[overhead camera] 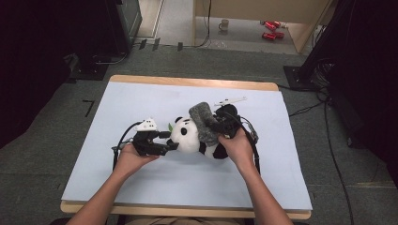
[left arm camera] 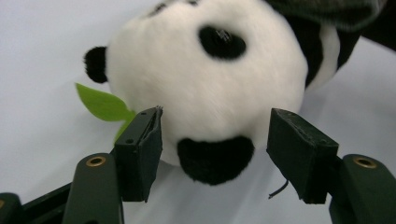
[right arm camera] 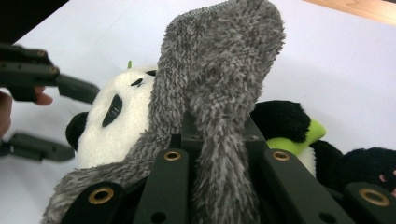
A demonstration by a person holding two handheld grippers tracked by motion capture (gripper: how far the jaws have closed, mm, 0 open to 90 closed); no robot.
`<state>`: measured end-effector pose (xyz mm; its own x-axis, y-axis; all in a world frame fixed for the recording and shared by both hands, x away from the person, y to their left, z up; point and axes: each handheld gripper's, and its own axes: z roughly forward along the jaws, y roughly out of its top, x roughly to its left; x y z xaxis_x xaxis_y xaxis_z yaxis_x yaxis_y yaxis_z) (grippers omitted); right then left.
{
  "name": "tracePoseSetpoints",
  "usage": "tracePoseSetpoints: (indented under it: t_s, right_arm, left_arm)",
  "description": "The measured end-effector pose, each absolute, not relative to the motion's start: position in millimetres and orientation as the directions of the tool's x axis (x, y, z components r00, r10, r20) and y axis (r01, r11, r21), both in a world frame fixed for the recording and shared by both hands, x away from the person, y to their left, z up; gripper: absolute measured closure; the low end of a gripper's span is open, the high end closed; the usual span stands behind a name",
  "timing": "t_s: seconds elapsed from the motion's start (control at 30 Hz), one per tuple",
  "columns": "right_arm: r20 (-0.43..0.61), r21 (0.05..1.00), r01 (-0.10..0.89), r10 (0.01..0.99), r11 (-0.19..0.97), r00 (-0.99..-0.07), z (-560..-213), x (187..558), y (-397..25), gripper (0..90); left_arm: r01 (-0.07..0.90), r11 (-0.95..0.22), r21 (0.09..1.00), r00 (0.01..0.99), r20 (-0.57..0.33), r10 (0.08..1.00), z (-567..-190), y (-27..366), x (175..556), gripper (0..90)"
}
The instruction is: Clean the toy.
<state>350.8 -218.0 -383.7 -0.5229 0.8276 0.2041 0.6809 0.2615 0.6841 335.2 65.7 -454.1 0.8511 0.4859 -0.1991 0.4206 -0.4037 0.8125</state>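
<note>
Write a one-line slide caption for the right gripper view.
Right gripper shut on a fuzzy grey scarf draped over a plush panda, with the open left gripper at its head.

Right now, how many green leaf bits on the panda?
2: one leaf beside the panda's head, near the left gripper; one green piece by its black limb. Others may be hidden under the scarf.

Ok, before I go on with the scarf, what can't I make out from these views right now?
- Right gripper: in the right gripper view, the grey scarf covers its fingertips.
- Panda toy: in the high view, the scarf and the right hand hide its body.
- Left gripper: in the left gripper view, whether the open jaws touch the head is unclear.
</note>
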Motion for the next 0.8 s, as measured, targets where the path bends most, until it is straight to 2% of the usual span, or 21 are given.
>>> tracePoseSetpoints:
  t_s: [0.1, 0.33, 0.43, 0.53, 0.67, 0.8]
  right_arm:
    - [0.211, 0.685, 0.684, 0.830, 0.252, -0.517, -384.9, 354.4, -219.2, 78.4]
    - [0.232, 0.687, 0.691, 0.833, 0.225, -0.503, -386.3, 359.1, -223.2, 78.2]
    - [0.248, 0.685, 0.698, 0.834, 0.208, -0.492, -387.1, 361.0, -225.5, 78.1]
    - [0.267, 0.683, 0.705, 0.833, 0.190, -0.484, -389.7, 361.1, -224.3, 78.1]
    - [0.310, 0.686, 0.708, 0.813, 0.167, -0.492, -388.5, 358.8, -225.3, 77.9]
    - [0.381, 0.722, 0.686, 0.780, 0.085, -0.497, -370.6, 354.8, -237.9, 78.3]
  left_arm:
    - [0.414, -0.409, 0.813, 0.849, -0.183, 0.496, -459.5, 59.4, 334.2, 30.1]
    - [0.425, -0.342, 0.838, 0.838, -0.221, 0.499, -469.0, 55.4, 342.9, 25.2]
    - [0.445, -0.329, 0.833, 0.836, -0.254, 0.487, -474.0, 52.4, 346.2, 16.5]
    - [0.450, -0.330, 0.830, 0.829, -0.250, 0.501, -478.4, 47.5, 346.9, 14.7]
    - [0.439, -0.349, 0.828, 0.824, -0.216, 0.525, -476.6, 47.4, 344.9, 31.0]
    - [0.435, -0.362, 0.824, 0.821, -0.198, 0.536, -474.2, 47.4, 343.2, 42.1]
